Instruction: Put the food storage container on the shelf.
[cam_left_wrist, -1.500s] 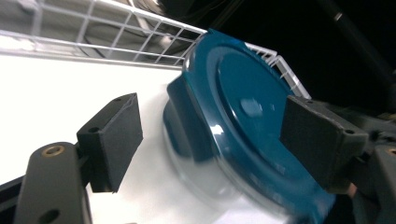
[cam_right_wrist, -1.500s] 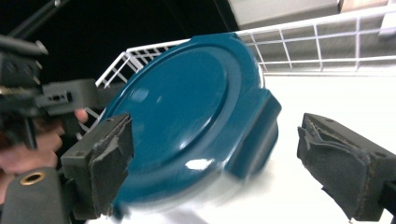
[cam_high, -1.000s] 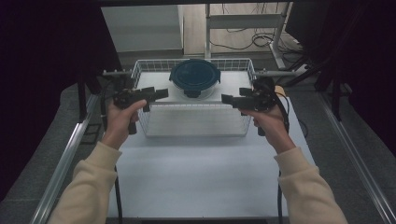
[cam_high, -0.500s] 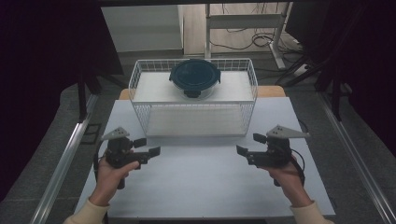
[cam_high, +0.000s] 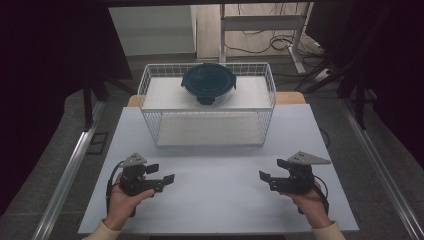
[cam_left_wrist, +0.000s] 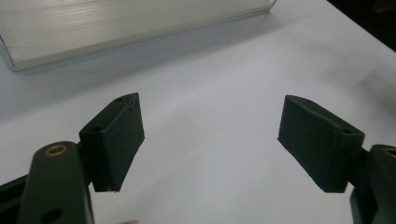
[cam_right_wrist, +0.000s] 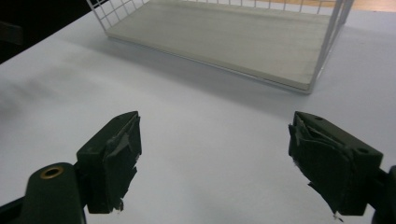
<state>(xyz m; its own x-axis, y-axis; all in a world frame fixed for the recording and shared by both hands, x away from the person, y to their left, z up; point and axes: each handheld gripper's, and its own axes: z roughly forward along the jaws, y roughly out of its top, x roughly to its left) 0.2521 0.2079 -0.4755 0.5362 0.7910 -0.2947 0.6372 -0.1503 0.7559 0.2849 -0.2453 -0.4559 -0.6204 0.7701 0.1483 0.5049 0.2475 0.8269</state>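
Both your grippers, left gripper (cam_high: 167, 178) and right gripper (cam_high: 264, 176), gape wide with nothing between the jaws. They sit low over the table (cam_high: 215, 200), well short of the wire rack (cam_high: 207, 112), whose top shelf carries the lidded bowl (cam_high: 208, 80).

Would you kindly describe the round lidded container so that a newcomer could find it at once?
Start at the white wire rack at the far side of the white table. On its upper shelf, near the middle, sits the round container. Its dark blue lid with side clips marks it out.
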